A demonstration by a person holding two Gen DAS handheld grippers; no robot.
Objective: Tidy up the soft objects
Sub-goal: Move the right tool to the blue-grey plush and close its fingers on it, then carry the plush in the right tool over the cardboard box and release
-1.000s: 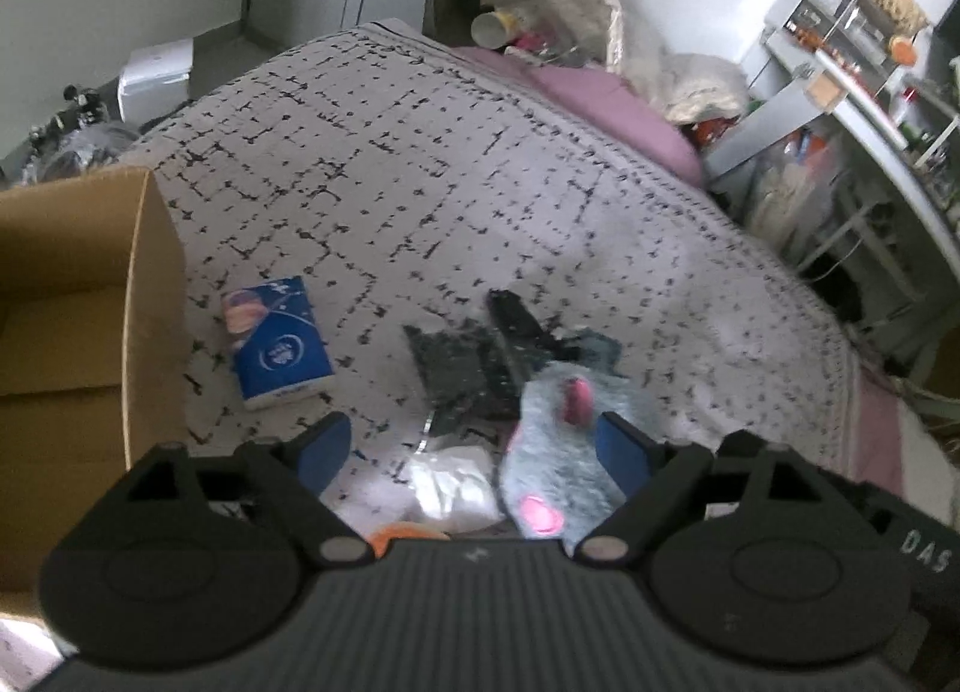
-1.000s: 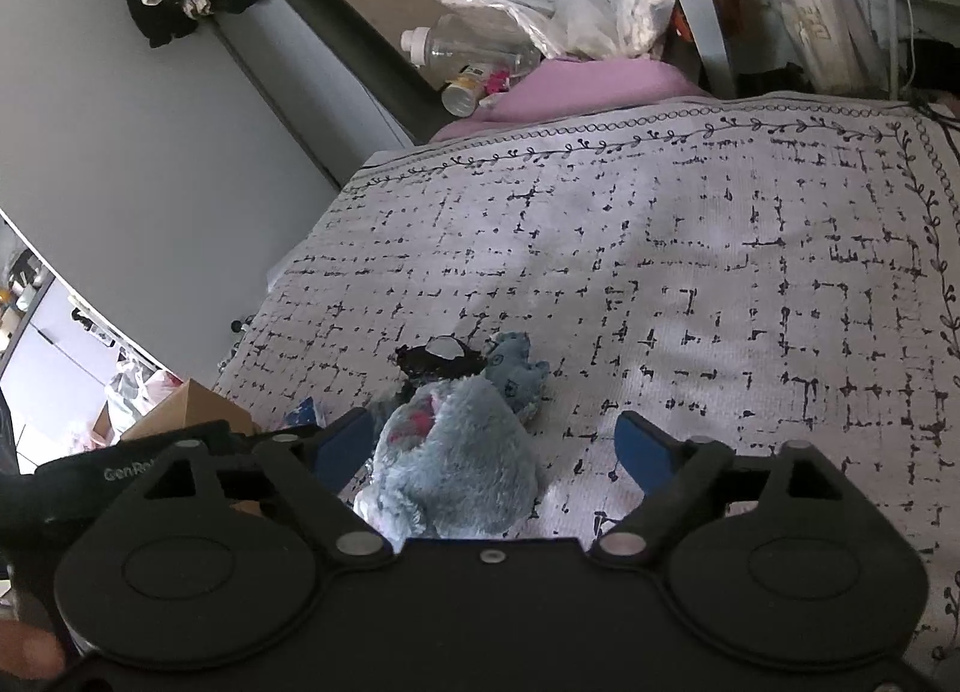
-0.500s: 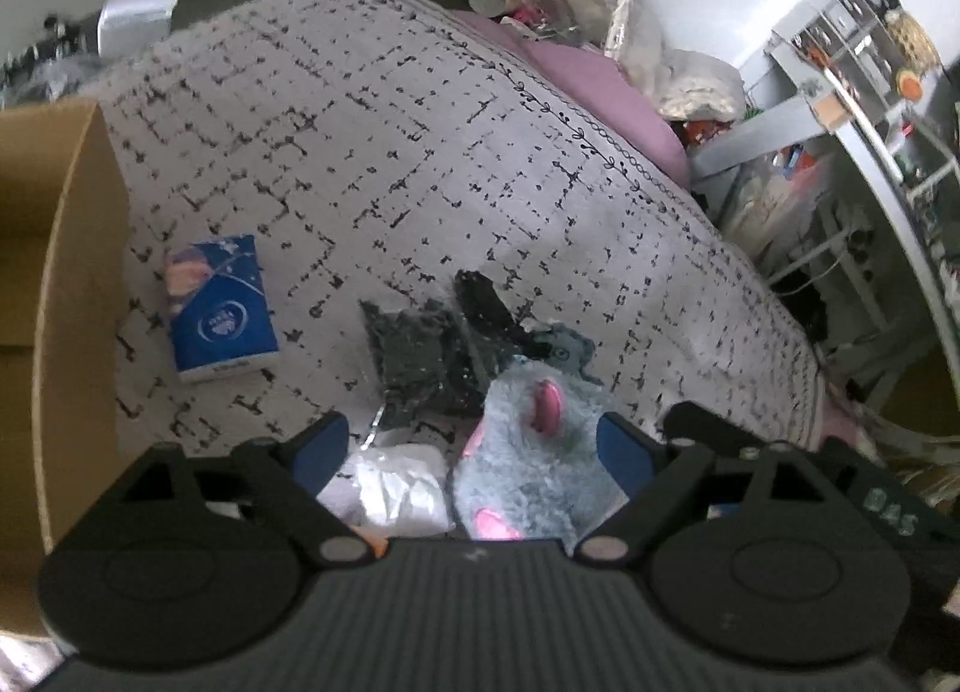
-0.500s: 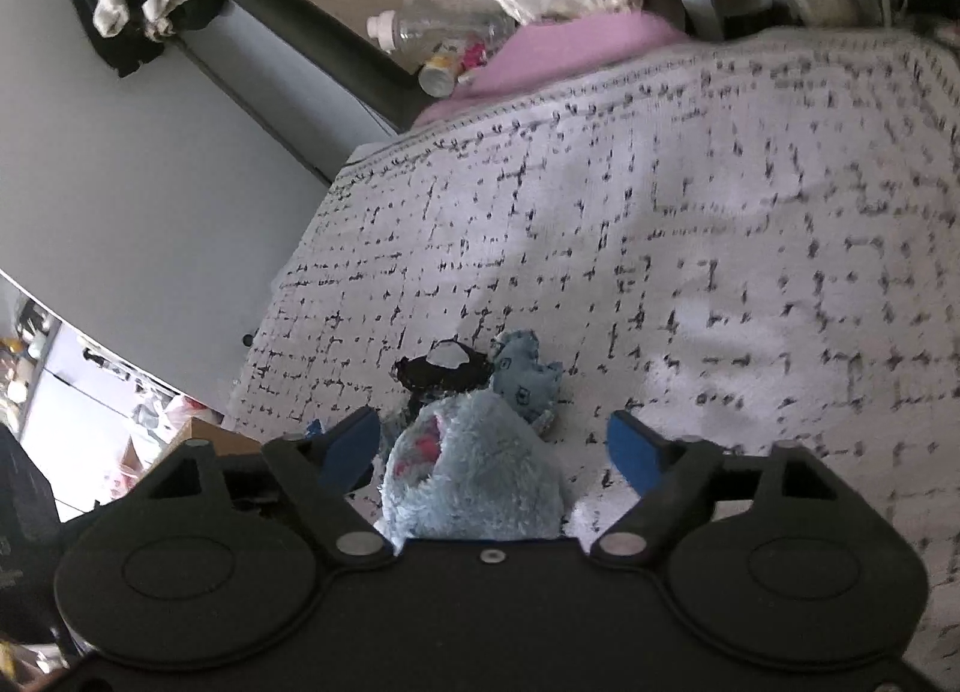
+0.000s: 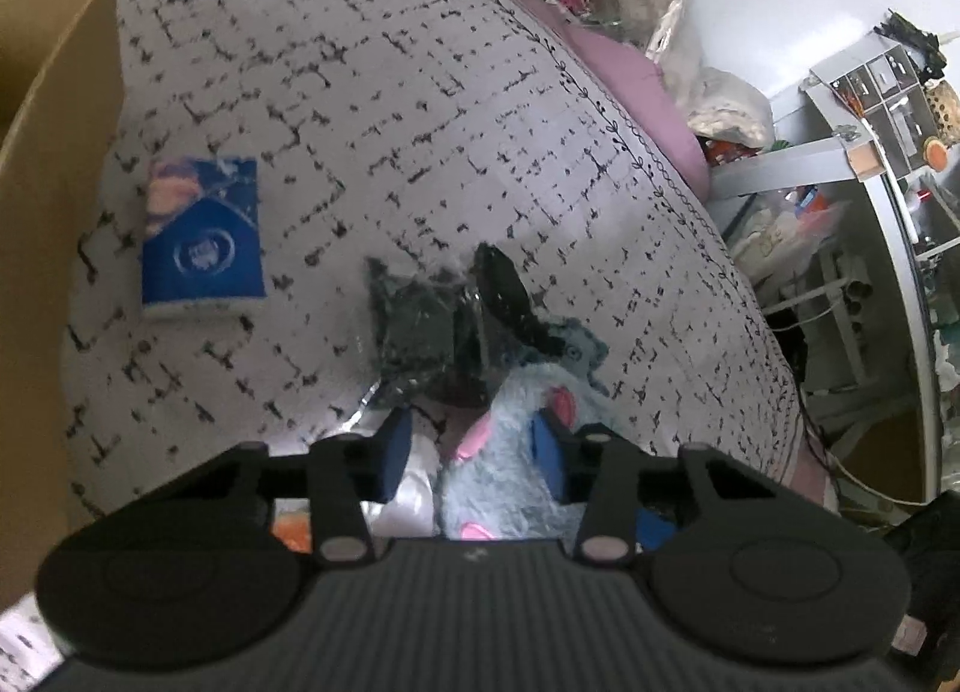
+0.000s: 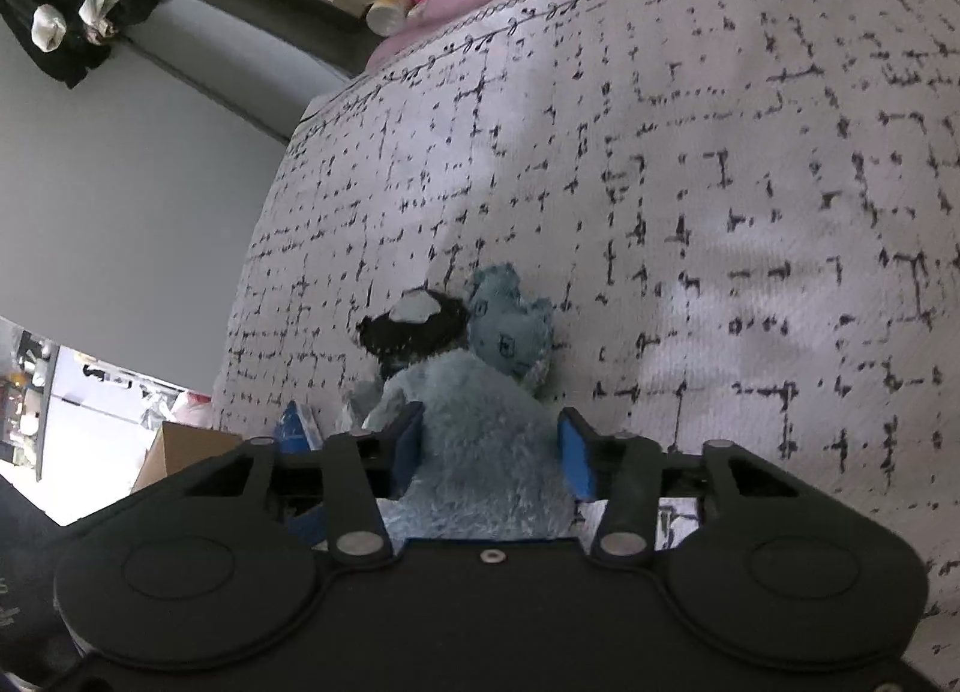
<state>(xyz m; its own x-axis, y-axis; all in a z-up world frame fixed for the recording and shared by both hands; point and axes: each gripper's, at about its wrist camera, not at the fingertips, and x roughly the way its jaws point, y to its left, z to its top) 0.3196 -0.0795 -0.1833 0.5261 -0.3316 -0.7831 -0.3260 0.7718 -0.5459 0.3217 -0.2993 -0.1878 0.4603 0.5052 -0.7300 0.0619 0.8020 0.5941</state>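
in the left wrist view, a cardboard box (image 5: 42, 152) stands far off to the left of the fingers, and a blue tissue pack (image 5: 201, 239) lies on the patterned bedspread (image 5: 390, 110) ahead and left of them. straight ahead of the left finger sits a dark crinkled plastic bag (image 5: 420, 326), with a white plastic wrapper (image 5: 408, 503) just behind that finger's blue pad. the left gripper (image 5: 474, 449) has its fingers partly closed, and the fluffy blue plush toy (image 5: 504, 470) with pink ears fills the right side of the gap, its fur against the right pad; whether the left pad touches it cannot be told. a small blue stuffed animal (image 5: 573, 347) lies just beyond the right fingertip. in the right wrist view, the right gripper (image 6: 489, 449) is narrowed around the same plush toy (image 6: 480, 440), both blue pads pressed into its fur. the dark bag (image 6: 414, 326) and the small stuffed animal (image 6: 510, 326) lie just past the fingertips, touching the toy.
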